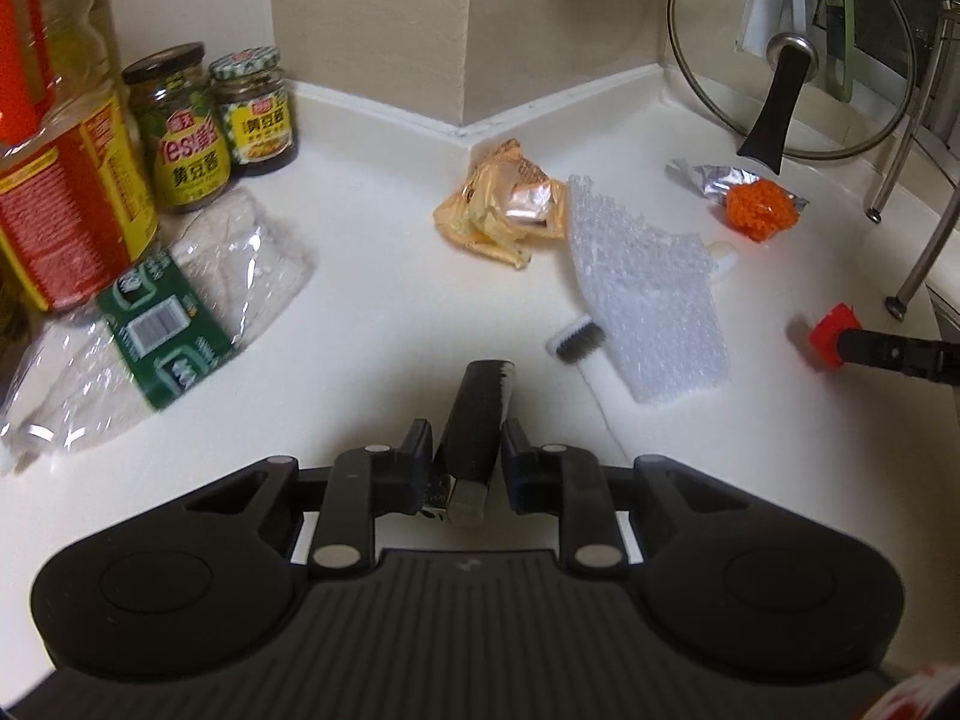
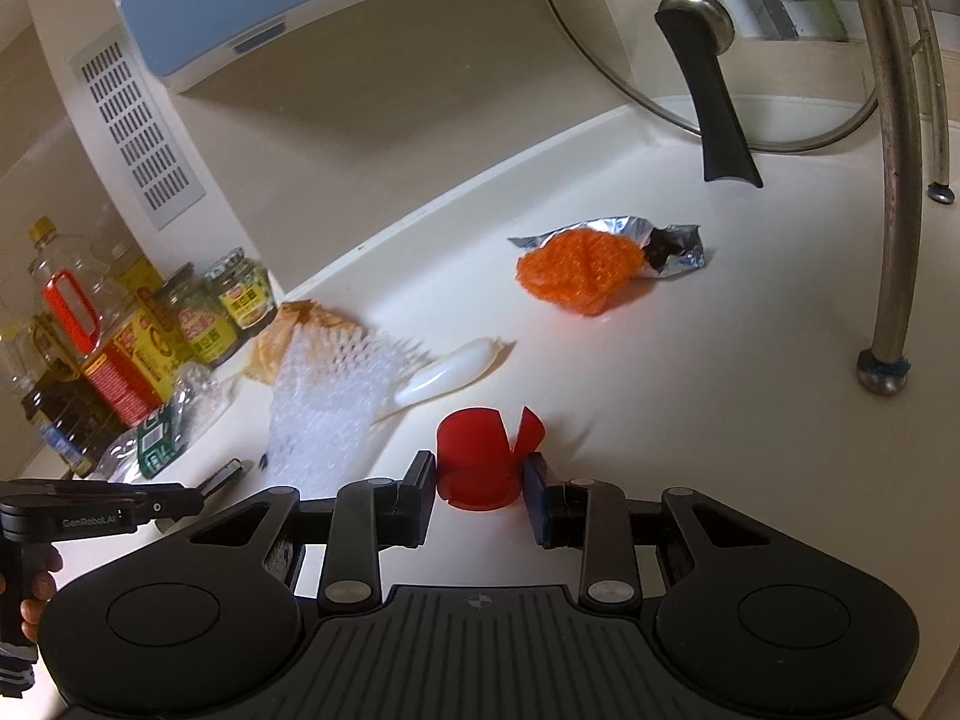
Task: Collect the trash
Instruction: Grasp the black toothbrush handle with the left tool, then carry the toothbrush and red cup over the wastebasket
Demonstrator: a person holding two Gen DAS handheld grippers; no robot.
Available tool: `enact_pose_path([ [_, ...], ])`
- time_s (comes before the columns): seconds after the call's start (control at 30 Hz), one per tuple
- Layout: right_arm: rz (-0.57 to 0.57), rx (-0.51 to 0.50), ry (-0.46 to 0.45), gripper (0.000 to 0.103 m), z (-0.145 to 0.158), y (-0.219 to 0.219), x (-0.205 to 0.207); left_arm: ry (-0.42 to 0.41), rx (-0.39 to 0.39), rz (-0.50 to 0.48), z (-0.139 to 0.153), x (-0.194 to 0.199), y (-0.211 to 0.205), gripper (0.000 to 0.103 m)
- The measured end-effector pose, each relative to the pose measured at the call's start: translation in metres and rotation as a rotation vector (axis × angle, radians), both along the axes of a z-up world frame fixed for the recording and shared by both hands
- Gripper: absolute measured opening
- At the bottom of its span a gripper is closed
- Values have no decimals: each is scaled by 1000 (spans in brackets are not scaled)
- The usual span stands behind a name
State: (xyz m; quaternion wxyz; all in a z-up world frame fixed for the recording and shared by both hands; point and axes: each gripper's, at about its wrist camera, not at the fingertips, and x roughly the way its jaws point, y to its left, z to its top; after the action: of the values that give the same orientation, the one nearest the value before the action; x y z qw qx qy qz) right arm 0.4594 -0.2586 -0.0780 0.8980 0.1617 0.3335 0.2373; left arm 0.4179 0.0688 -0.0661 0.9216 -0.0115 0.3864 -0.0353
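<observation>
My left gripper is shut on a black wrapper with a serrated top edge, which stands upright between the pads above the white counter. My right gripper is shut on a red plastic cap; in the left wrist view the same cap shows at far right. More trash lies ahead: a crumpled yellow wrapper, a sheet of bubble wrap, a toothbrush head, a foil wrapper with orange mesh, and a clear bag with a green label.
Sauce jars and an oil bottle stand at the left wall. A glass pot lid leans at the back right beside metal rack legs. A white spoon-like piece lies by the bubble wrap.
</observation>
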Motion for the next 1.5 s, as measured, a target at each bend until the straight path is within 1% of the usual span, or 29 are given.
enact_pose_path([
  [0.1,5,1,-3,32,0,3,-9,9,20,0,-2,-11,1,22],
  [0.17,4,0,3,32,-1,6,-14,28,17,-6,-5,-14,1,22],
  [0.23,6,1,8,32,-1,7,-17,40,20,-8,-9,-13,1,22],
  [0.33,4,-3,9,32,-1,7,-20,37,19,-6,-9,-11,0,22],
  [0.4,-3,-3,9,32,0,5,-20,39,15,-7,-8,-6,-1,26],
  [0.5,-10,-11,7,32,0,2,-20,36,35,-18,-9,-1,-3,26],
  [0.57,-17,-12,9,32,0,0,-21,37,38,-25,-9,2,-4,24],
  [0.6,-21,-12,9,32,0,-1,-21,38,36,-30,-8,3,-4,21],
  [0.73,-25,-16,9,32,0,-3,-24,32,51,-33,-9,1,-6,20],
  [0.83,-23,-17,5,32,2,-2,-29,22,35,-21,-7,-6,-4,20],
  [1.03,-16,-13,-5,32,7,6,-41,-15,11,-13,6,-31,3,20],
  [1.2,0,-7,-16,32,12,16,-59,-51,-24,-5,19,-62,10,20],
  [1.33,29,1,-29,32,17,26,-81,-75,-60,-10,26,-93,12,20],
  [1.5,83,14,-41,32,21,42,-118,-84,-101,-12,27,-133,11,20],
])
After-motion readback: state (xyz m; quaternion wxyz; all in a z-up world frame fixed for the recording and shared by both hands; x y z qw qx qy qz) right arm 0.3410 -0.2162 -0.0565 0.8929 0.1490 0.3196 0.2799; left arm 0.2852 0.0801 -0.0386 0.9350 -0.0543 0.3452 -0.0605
